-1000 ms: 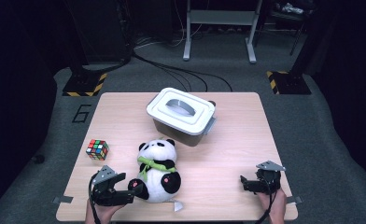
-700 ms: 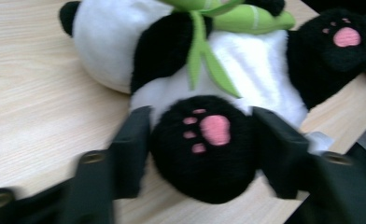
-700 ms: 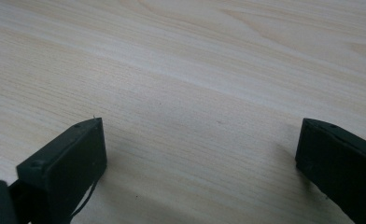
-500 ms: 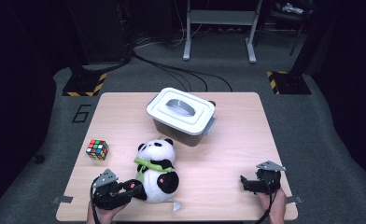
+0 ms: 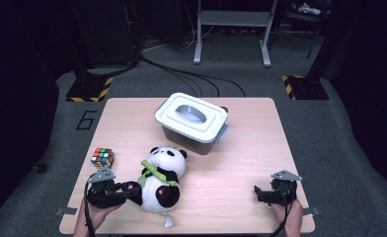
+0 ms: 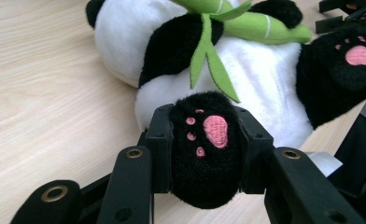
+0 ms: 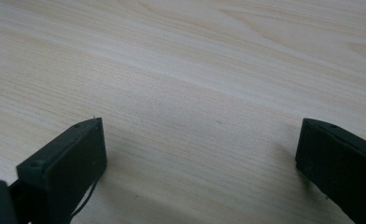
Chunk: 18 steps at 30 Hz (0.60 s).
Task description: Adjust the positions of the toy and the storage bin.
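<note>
A black-and-white plush panda (image 5: 162,173) with a green bamboo sprig lies on its back at the front left of the wooden table (image 5: 241,168). My left gripper (image 5: 134,190) reaches it from the left. Its jaws have just been closing and now press on both sides of one black paw with pink pads (image 6: 204,144). In the left gripper view the panda's white belly (image 6: 265,84) lies beyond my left gripper (image 6: 204,126). My right gripper (image 5: 258,192) rests at the front right, its jaws wide apart over bare wood (image 7: 200,135).
A white lidded plastic box (image 5: 191,116) with a handle recess stands behind the panda, near the table's middle. A Rubik's cube (image 5: 103,157) sits at the left edge, just behind my left gripper. Dark carpet, cables and stand legs lie beyond the table.
My left gripper slid right up to the panda and its jaws went from wide apart to closed on the paw. The right gripper stayed put.
</note>
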### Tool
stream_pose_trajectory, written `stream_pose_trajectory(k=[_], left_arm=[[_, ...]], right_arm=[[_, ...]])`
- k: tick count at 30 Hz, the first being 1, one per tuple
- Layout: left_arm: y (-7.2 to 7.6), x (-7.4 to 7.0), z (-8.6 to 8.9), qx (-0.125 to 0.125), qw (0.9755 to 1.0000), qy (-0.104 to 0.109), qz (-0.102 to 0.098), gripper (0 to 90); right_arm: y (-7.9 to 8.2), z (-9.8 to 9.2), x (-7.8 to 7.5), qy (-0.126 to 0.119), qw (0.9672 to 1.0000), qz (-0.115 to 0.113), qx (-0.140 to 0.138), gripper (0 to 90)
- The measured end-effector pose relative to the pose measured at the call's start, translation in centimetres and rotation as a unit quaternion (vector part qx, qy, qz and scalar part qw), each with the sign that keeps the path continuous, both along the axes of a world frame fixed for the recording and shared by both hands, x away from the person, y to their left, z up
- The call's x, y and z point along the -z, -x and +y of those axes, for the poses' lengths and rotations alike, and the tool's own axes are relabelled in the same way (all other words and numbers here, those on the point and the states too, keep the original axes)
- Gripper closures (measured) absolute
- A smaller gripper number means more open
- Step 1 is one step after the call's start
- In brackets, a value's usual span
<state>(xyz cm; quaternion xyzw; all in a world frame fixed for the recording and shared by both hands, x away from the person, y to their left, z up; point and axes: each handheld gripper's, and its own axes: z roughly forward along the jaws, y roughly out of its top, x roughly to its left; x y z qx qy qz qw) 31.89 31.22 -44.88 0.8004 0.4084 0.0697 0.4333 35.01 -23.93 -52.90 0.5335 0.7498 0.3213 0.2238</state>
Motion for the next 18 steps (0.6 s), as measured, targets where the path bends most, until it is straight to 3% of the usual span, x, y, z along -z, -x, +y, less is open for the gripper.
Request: stream_pose_trajectory(k=[4, 7, 10, 12, 14, 18], left_arm=[[-0.6, -0.2, 1.1, 0.008, 0.9999, -0.006, 0.009, 64.4], [-0.8, -0.2, 1.7, -0.002, 1.0, -0.002, 0.009, 63.6], [-0.5, -0.1, 1.8, -0.031, 0.9995, 0.005, 0.007, 52.1], [0.1, -0.1, 1.6, -0.061, 0.9981, 0.006, -0.001, 40.2], [0.9, 0.0, 1.5, -0.092, 0.9955, 0.021, -0.009, 31.5], [2.3, 0.5, 1.0, -0.137, 0.9898, 0.035, -0.017, 24.9]], right_arm=[[0.0, 0.0, 0.0, 0.0, 1.0, 0.0, 0.0, 1.0], [0.0, 0.0, 0.0, 0.0, 1.0, 0.0, 0.0, 1.0], [0.0, 0.0, 0.0, 0.0, 1.0, 0.0, 0.0, 1.0], [0.0, 0.0, 0.0, 0.0, 1.0, 0.0, 0.0, 1.0], [0.0, 0.0, 0.0, 0.0, 1.0, 0.0, 0.0, 1.0], [0.0, 0.0, 0.0, 0.0, 1.0, 0.0, 0.0, 1.0]])
